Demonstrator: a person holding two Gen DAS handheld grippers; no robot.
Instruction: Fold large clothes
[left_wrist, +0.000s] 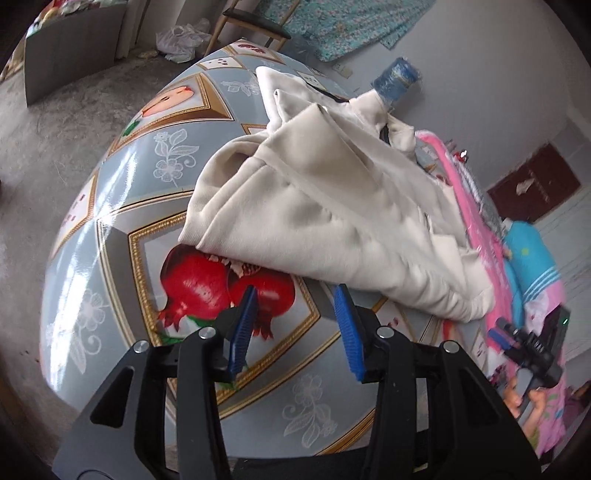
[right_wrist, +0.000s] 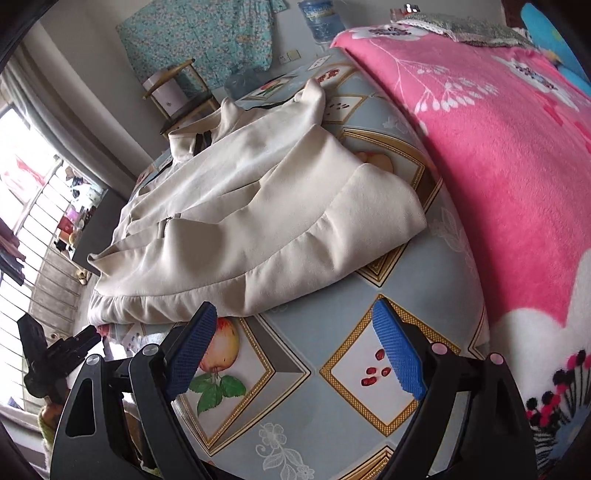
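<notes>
My left view alone showed pomegranates (left_wrist: 225, 284) printed on the bench (left_wrist: 110, 206); both tongs (left_wrist: 295, 325) (right_wrist: 291, 347) hung apart, empty, near the cream garment (right_wrist: 258, 206). Pink blanket (right_wrist: 498, 166) beside.

The room has a grey concrete floor (left_wrist: 66, 122) and pale walls (left_wrist: 491, 74), and a turquoise flowered cloth (right_wrist: 207, 40) hangs on one of them. A wooden chair (left_wrist: 251, 22) stands near this wall, beside a blue water bottle (right_wrist: 321, 18). Daylight comes in through a barred window (right_wrist: 33, 229) with a grey curtain (right_wrist: 66, 107).
</notes>
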